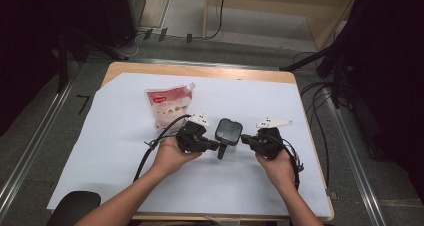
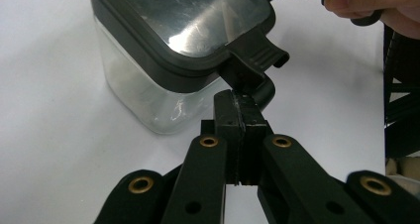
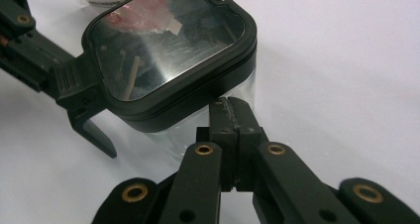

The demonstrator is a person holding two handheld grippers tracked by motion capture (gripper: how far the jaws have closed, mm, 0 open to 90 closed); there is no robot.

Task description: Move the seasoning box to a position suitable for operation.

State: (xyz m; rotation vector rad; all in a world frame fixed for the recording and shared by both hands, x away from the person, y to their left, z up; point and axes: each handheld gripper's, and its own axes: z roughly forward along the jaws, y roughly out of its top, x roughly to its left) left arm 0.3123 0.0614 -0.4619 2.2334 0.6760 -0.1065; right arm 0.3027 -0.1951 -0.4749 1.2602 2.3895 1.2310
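A clear square container (image 1: 229, 130) with a black-framed lid (image 2: 188, 16) stands at the middle of the white sheet. Its black latch (image 2: 257, 55) hangs loose off one side of the lid. My left gripper (image 1: 218, 146) is shut, and its tips (image 2: 241, 105) sit right under that latch with nothing between the jaws. From the opposite side my right gripper (image 1: 245, 139) is also shut, its tips (image 3: 230, 110) pressed against the clear wall just below the lid's rim (image 3: 198, 85). The latch (image 3: 91, 127) points down on the far side in the right gripper view.
A red and white pouch (image 1: 169, 106) lies flat just behind the container, to the left. The white sheet (image 1: 115, 151) covers most of the wooden table (image 1: 200, 71). Cables (image 1: 320, 131) trail off the right edge. A dark round object (image 1: 75, 206) sits at the front left corner.
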